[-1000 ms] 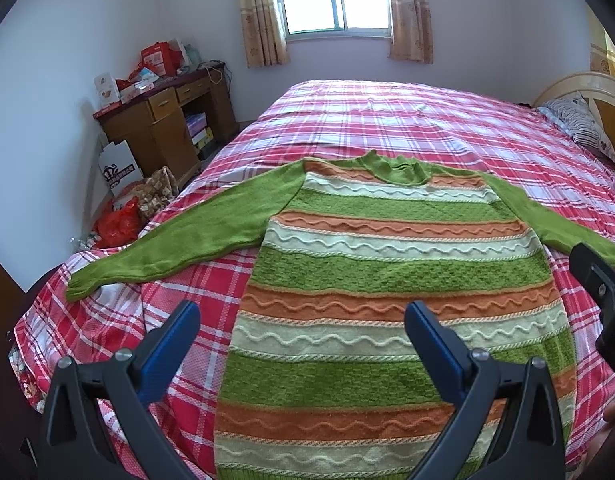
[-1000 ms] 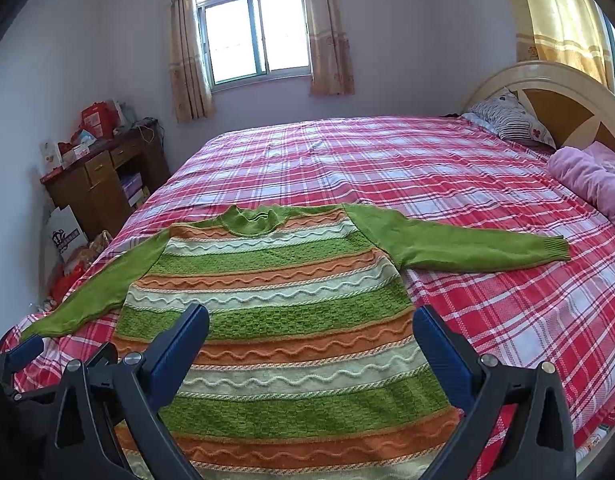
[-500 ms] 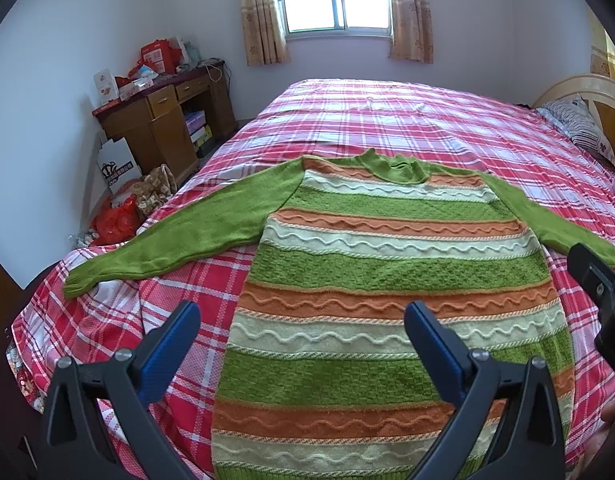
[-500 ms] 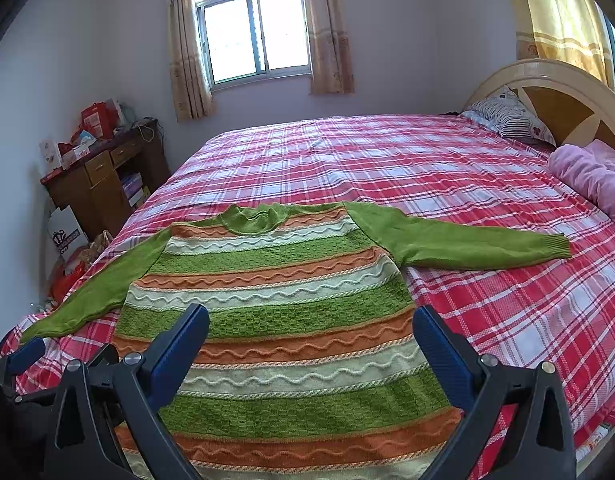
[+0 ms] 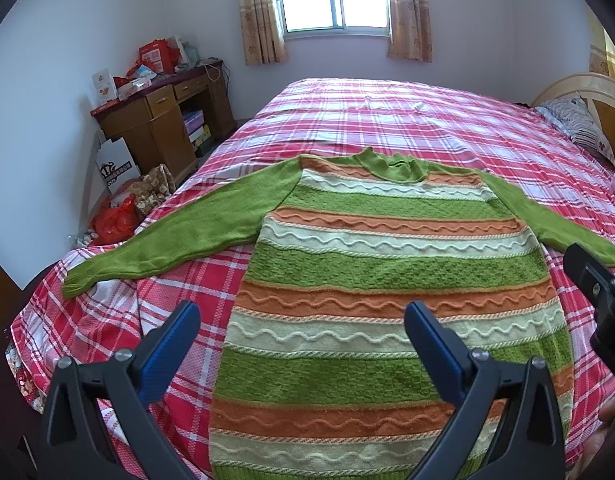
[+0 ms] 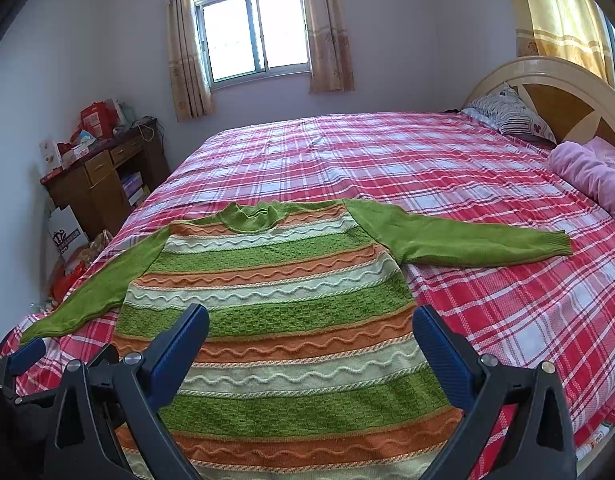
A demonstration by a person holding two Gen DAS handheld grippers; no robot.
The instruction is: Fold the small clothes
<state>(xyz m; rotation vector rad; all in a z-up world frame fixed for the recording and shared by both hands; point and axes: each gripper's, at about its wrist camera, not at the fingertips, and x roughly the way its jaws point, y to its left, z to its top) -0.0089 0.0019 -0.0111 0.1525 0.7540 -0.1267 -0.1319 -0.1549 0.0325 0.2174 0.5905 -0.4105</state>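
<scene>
A: Sweater?
B: Striped knit sweater (image 5: 391, 280), green, orange and cream bands, flat and front up on the plaid bedspread (image 5: 387, 120), near the bed's foot edge. Unfolded.
A: Anything cut off?
B: The hem runs out of the bottom in both views, behind the gripper frames. In the left wrist view the tip of the sleeve on the headboard side goes behind the right gripper's body at the frame edge. Whether the hem hangs off the bed, cannot tell.
A: Which way does it point?
B: Collar (image 6: 253, 216) away from the cameras, toward the window wall; hem toward them. Long axis of the body runs near to far. Both sleeves are spread out sideways: one cuff (image 5: 77, 284) toward the desk side, the other cuff (image 6: 557, 242) toward the headboard (image 6: 547, 84).
A: Grippers?
B: Left gripper (image 5: 303, 328) spread wide, nothing between the blue fingers, held over the lower body of the sweater near its desk-side edge. Right gripper (image 6: 311, 332) also spread wide and empty, over the lower body. Contact with the knit not visible for either.
A: Other stuff?
B: Striped pillow (image 6: 511, 114) and pink blanket (image 6: 591, 172) by the headboard, cluttered wooden desk (image 5: 163, 116) beside the bed.
</scene>
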